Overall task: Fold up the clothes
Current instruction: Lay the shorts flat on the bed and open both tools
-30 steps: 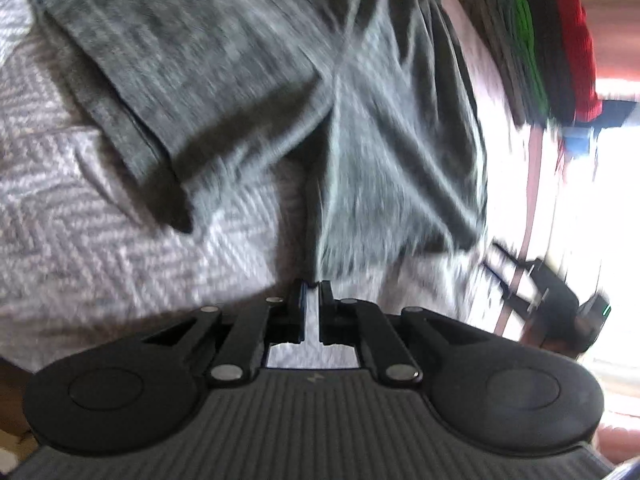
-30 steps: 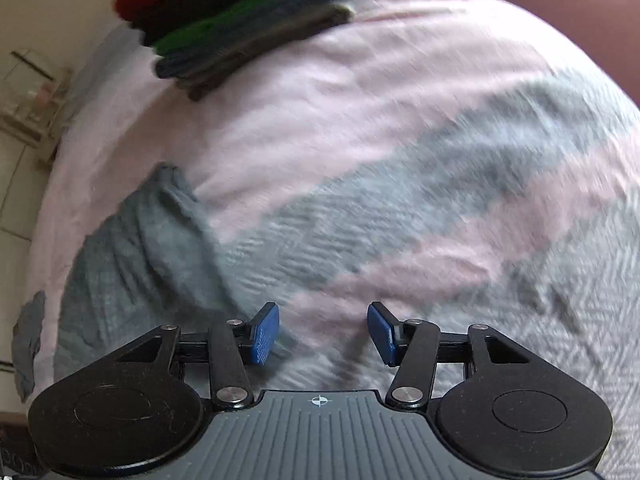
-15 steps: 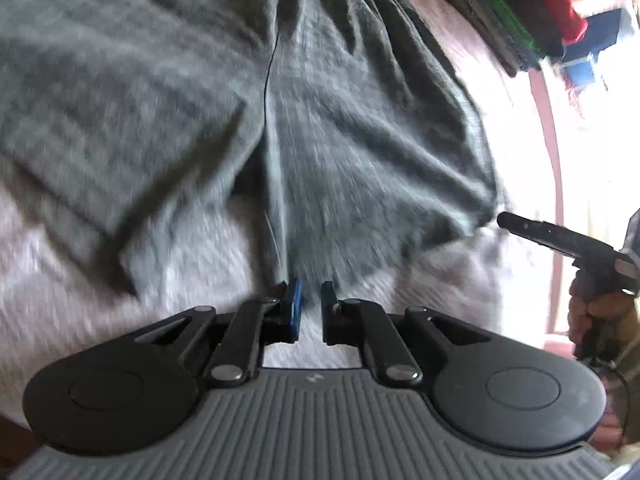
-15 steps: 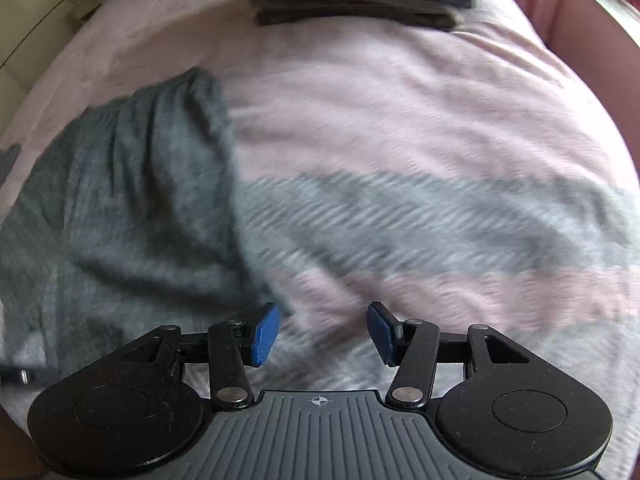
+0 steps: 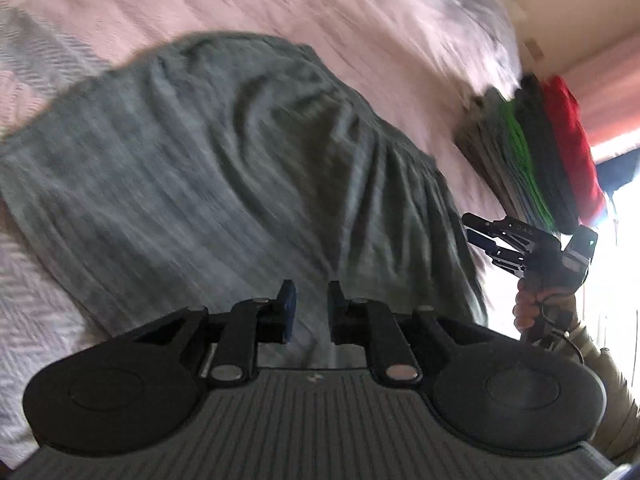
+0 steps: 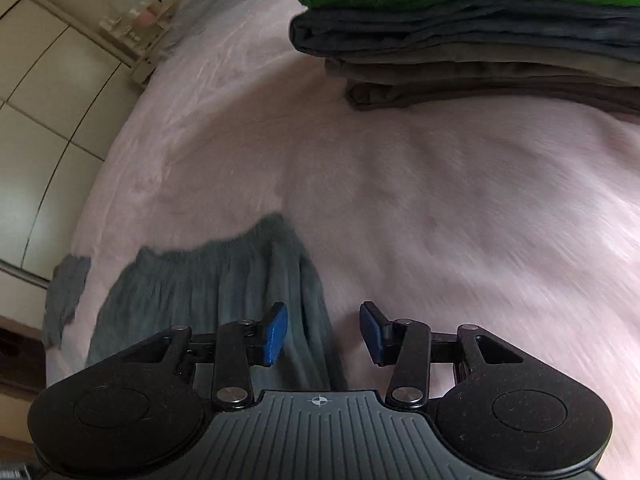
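Observation:
A grey garment [image 5: 224, 168] lies spread and rumpled on the pink and grey bedspread [image 5: 360, 20]. My left gripper [image 5: 311, 312] hovers at its near edge, open a little, with nothing between the fingers. In the right wrist view the garment [image 6: 208, 300] shows at the lower left, its right edge running under my right gripper [image 6: 324, 332], which is open and empty. That right gripper [image 5: 480, 232] also appears in the left wrist view beside the garment's right edge, held by a hand [image 5: 528, 308].
A stack of folded clothes [image 6: 480, 40], red, dark, green and grey, sits on the bed beyond the garment; it shows at the right [image 5: 540, 152] in the left wrist view. Cream cupboard doors [image 6: 40, 140] and a small shelf [image 6: 136, 20] stand past the bed's left edge.
My left gripper, shut a second ago at the garment's edge, has parted its fingers and the garment now lies flatter. My right gripper has swung over the garment's right edge, facing the stack.

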Motion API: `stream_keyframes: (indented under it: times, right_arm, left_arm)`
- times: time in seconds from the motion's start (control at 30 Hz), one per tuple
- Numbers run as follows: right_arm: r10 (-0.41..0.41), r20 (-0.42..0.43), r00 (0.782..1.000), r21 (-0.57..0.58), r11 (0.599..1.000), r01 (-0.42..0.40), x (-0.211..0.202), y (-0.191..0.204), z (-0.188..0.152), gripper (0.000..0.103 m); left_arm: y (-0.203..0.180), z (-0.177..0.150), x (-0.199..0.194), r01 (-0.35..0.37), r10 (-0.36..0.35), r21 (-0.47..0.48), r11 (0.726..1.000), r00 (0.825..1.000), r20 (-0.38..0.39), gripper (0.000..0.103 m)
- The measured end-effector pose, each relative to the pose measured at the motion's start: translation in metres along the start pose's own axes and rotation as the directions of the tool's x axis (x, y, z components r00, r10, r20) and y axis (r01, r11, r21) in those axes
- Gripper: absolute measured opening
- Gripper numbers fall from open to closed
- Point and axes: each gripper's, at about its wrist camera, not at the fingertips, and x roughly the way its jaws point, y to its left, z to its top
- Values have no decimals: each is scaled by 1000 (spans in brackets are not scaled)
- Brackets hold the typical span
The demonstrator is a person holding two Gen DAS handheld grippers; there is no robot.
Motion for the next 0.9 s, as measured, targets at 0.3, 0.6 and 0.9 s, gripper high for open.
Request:
stream_keyframes:
  times: [0.3,0.6,0.9]
  right_arm:
    - [-51,51,997,-202,977,61,14,5,10,3]
    - [-279,235,931,-229,915,333,-14,32,-14,64]
    - [-367,109,924,-494,786,370,-19,78,-129,54]
  left_arm:
    - [29,-1,11,-51,52,-97,994,999,12,14]
    - [32,54,5,-199,186,84,976,973,138,17]
    - [40,66,41,-219,208,398,891,975,71,17]
